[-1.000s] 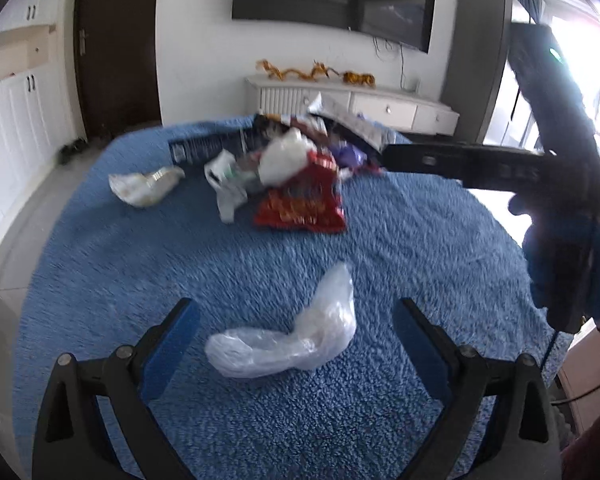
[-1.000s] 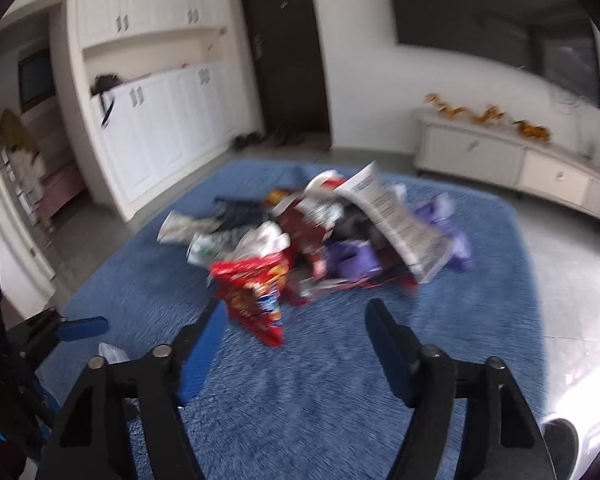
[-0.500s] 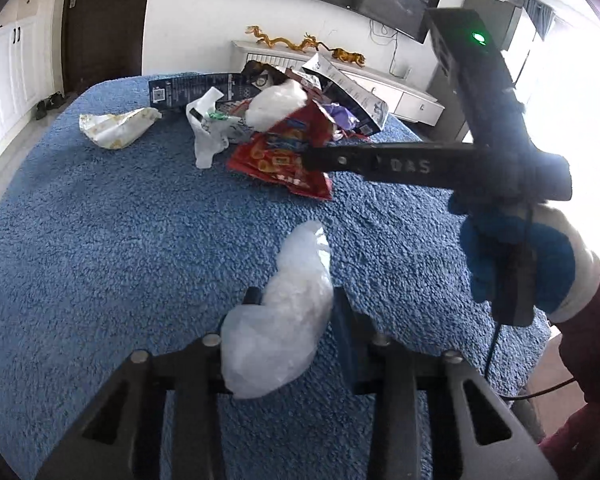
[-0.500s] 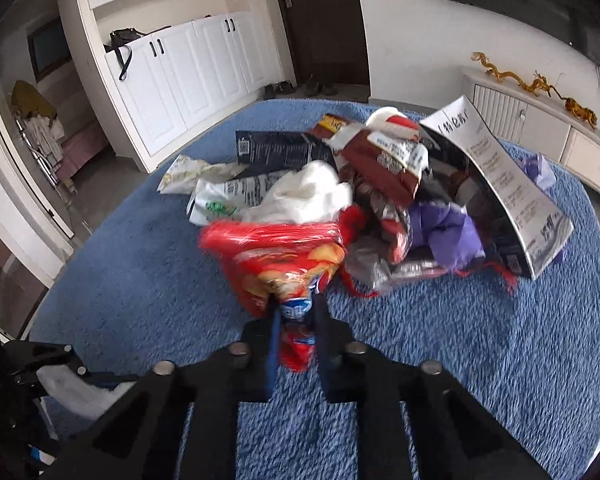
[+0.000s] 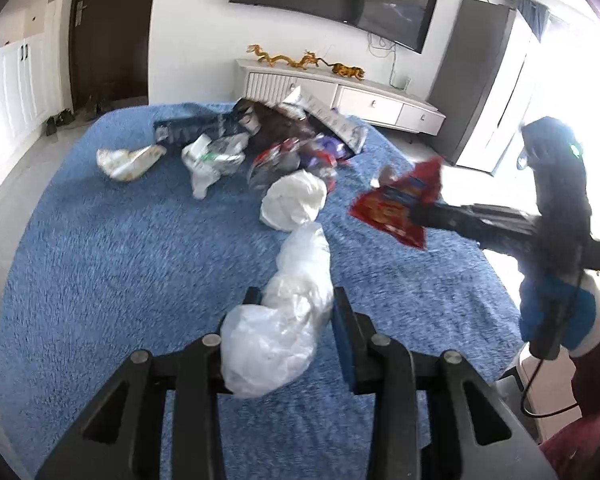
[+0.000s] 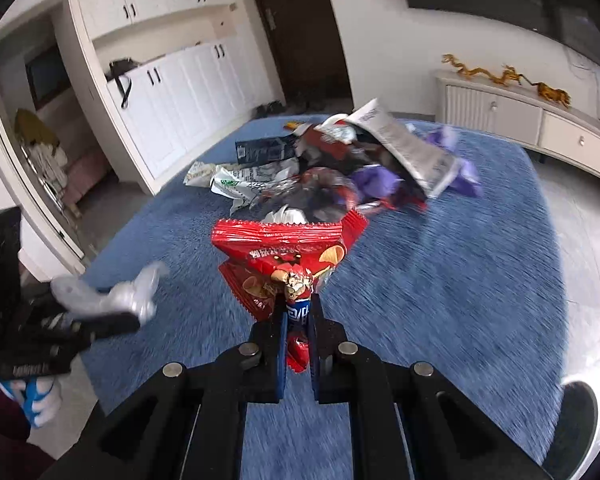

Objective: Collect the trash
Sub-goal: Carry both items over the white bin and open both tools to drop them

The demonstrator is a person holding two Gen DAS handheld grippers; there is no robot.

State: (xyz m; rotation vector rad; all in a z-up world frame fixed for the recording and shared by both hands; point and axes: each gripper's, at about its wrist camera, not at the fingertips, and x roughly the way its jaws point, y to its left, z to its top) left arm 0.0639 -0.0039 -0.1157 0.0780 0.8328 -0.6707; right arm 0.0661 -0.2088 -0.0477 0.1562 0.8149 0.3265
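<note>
My left gripper [image 5: 294, 300] is shut on a crumpled clear plastic bag [image 5: 288, 320], lifted a little off the blue rug [image 5: 120, 260]. My right gripper [image 6: 298, 312] is shut on the lower edge of a red snack bag [image 6: 288, 256], held up above the rug. From the left wrist view the red snack bag [image 5: 400, 208] hangs at the right gripper's tip on the right. From the right wrist view the clear plastic bag [image 6: 108, 292] shows at the left in the other gripper. A heap of wrappers and packets [image 5: 284, 144] lies on the far part of the rug.
A white crumpled bag [image 5: 294, 202] lies just ahead of the left gripper. A pale wrapper [image 5: 126, 160] sits apart at the heap's left. A white sideboard [image 5: 340, 92] stands behind the rug, white cupboards [image 6: 180, 80] and a dark door [image 6: 296, 28] beyond. A gloved hand [image 5: 556, 312] holds the right gripper.
Both grippers went from open to shut, the left on the clear plastic bag, the right on the red snack bag. Both bags have come up off the rug; the red one moved right, away from the heap.
</note>
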